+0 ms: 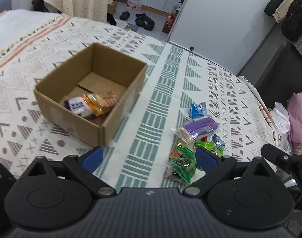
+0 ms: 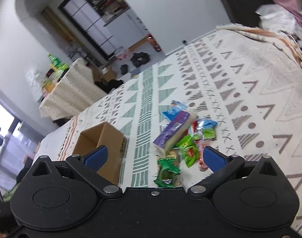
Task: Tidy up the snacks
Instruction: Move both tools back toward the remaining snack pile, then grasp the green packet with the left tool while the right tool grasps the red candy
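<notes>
An open cardboard box (image 1: 119, 91) stands on the patterned bedspread; inside lie an orange snack pack (image 1: 102, 101) and a white-and-dark packet (image 1: 77, 106). To its right lies a heap of loose snacks: a purple pack (image 1: 200, 127), a blue packet (image 1: 197, 109) and green packets (image 1: 182, 162). My left gripper (image 1: 149, 157) hovers open between box and heap, holding nothing. In the right wrist view the box (image 2: 109, 138) is at left, the purple pack (image 2: 173, 130) and green packets (image 2: 187, 150) are ahead. My right gripper (image 2: 155, 157) is open above the heap's near end.
The bedspread (image 1: 166, 79) covers a wide bed. Beyond its far edge are shoes (image 1: 143, 19) on the floor and a cloth-covered table (image 2: 71, 91) with bottles. Pink and white bedding (image 1: 295, 119) is piled at the right edge. Part of the right tool (image 1: 280, 156) shows nearby.
</notes>
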`<state>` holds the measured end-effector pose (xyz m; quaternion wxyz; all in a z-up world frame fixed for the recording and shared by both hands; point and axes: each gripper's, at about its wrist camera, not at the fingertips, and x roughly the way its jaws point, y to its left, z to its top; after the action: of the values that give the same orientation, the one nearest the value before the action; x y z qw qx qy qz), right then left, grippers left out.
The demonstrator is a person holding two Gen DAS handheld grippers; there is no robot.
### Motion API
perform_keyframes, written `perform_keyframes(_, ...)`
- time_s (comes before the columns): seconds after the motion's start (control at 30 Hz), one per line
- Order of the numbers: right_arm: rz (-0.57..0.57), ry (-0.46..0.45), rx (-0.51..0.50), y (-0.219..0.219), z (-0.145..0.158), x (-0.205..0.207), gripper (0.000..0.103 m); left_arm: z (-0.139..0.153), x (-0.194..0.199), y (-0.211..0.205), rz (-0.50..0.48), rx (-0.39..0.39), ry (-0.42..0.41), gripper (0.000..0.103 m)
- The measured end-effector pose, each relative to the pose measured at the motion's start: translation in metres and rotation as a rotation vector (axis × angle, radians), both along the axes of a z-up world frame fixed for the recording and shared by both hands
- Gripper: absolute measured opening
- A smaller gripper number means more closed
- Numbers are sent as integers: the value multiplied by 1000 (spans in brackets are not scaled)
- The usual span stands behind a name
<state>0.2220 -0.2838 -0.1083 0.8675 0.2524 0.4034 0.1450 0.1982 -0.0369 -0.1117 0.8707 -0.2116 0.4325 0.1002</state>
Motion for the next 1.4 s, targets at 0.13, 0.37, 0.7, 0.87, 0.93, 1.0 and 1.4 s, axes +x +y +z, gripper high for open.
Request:
perform_keyframes(0.13, -58, 54, 36, -9, -14, 6, 90, -16, 13, -8, -22, -44, 23, 91)
perform_keyframes(0.37, -128, 118, 74, -7, -29, 17, 87, -42, 35, -25, -77, -88, 61, 88)
perform_keyframes(0.7, -161, 201, 17, -14, -63, 38, 73, -86, 69, -50, -134, -121, 138, 80)
perform_keyframes(0.87, -155, 241, 20, -14, -78, 51, 68, -103, 81, -60, -153, -128, 175, 71)
perform_keyframes(0.93, -155, 249, 20, -12, -81, 56, 68, -107, 84, -62, -155, -134, 187, 60)
perform_keyframes(1.0, -157, 264, 21, -10, -85, 60, 68, -109, 86, -62, -151, -137, 191, 47)
perform_keyframes(1.4, -154, 325, -42, 11, -100, 76, 65, -95, 81, -38, -79, -144, 178, 43)
